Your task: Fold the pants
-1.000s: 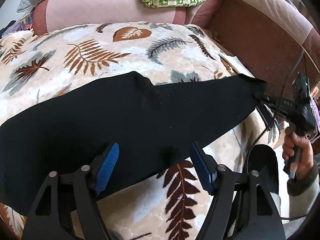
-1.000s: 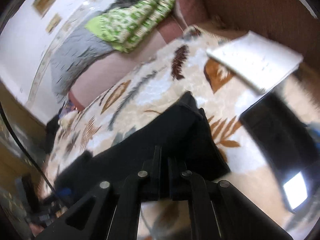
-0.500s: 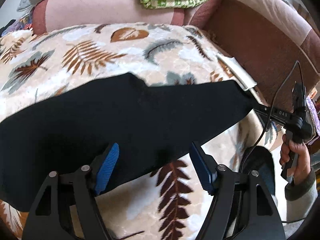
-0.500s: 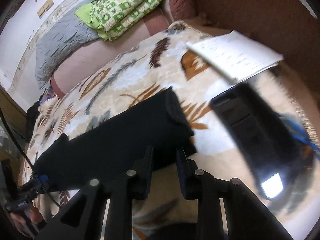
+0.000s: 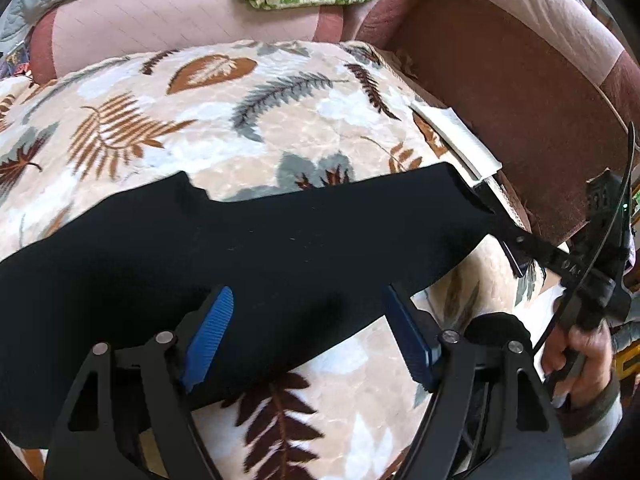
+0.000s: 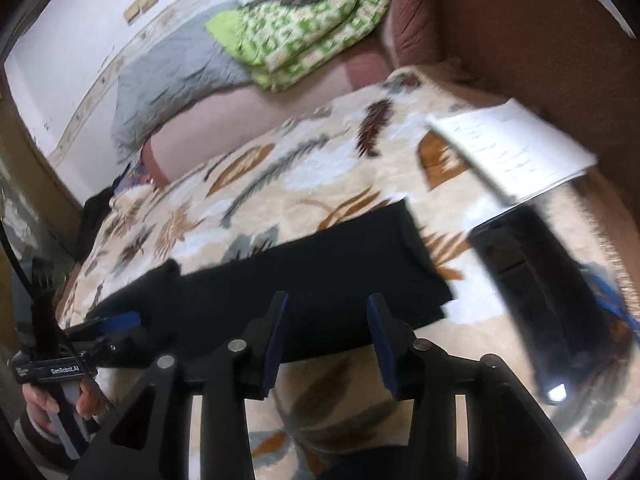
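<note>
Black pants (image 5: 256,248) lie flat in a long band across a leaf-patterned blanket (image 5: 248,120); they also show in the right wrist view (image 6: 328,272). My left gripper (image 5: 308,320) is open, its blue pads over the pants' near edge, holding nothing. It shows in the right wrist view (image 6: 116,326) at the pants' left end. My right gripper (image 6: 324,320) is open and empty, just off the pants' near edge by the leg end. In the left wrist view its black fingers (image 5: 520,240) sit at the pants' right end.
A white notebook (image 6: 516,152) lies on the blanket near the brown sofa arm (image 5: 520,80). A dark tablet-like device (image 6: 536,276) lies beside the pants' end. Green patterned bedding (image 6: 312,24) and a grey quilt (image 6: 172,76) rest on the sofa back.
My right gripper has opened and let go of the pants' end, which now lies flat on the blanket. The pants band has settled lower. My left gripper has stayed open.
</note>
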{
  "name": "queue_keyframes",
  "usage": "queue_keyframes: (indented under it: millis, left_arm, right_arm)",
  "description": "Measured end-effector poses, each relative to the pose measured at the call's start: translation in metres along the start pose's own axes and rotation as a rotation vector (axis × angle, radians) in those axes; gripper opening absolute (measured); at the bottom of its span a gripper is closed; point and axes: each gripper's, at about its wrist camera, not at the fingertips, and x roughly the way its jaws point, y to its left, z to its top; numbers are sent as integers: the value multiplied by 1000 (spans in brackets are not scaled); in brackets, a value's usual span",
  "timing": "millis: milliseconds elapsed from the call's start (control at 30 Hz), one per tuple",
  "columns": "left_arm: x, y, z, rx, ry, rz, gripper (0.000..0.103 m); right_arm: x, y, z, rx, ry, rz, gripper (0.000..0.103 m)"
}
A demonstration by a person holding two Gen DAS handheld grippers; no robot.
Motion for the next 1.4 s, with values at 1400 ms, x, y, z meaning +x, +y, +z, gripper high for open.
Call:
queue_keyframes:
  millis: [1400]
  left_arm:
    - [-57, 29, -45, -20, -93, 200, 83]
  right_arm:
    - [11, 26, -2, -33, -26, 69, 67]
